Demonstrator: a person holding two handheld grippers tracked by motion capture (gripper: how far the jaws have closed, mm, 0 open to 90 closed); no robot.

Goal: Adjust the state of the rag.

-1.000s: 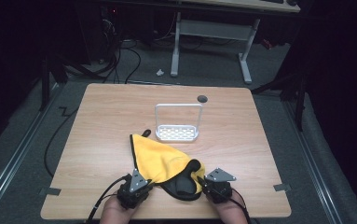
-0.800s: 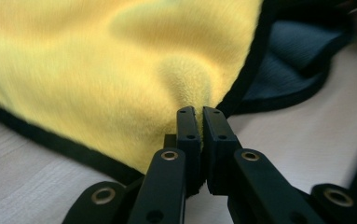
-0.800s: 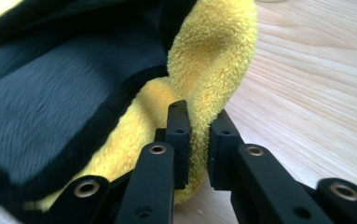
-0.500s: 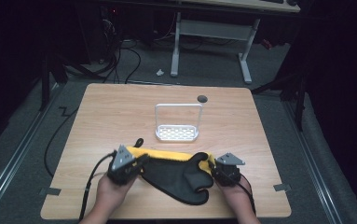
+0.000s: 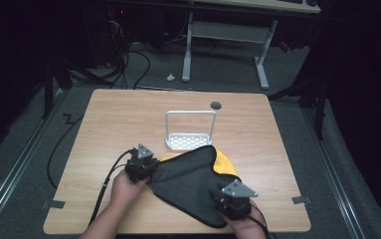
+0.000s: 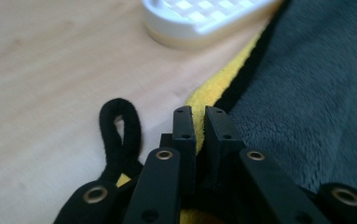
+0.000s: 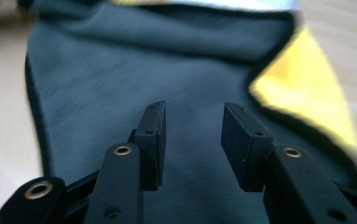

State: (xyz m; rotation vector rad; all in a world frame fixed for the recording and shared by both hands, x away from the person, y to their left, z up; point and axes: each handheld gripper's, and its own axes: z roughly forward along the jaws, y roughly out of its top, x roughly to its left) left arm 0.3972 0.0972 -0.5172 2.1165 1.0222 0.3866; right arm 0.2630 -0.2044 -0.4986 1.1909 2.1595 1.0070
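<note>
While the left tongs (image 5: 145,167) pinch its corner, the grey-and-yellow cloth (image 5: 193,181) lies flat just in front of the white rack (image 5: 190,130).
High view: right tongs (image 5: 230,199) sit over the cloth's near edge. Left gripper view: jaws pressed together on the hem beside the black loop (image 6: 120,135). Right gripper view: jaws spread, having just been opening, nothing between them.
</note>
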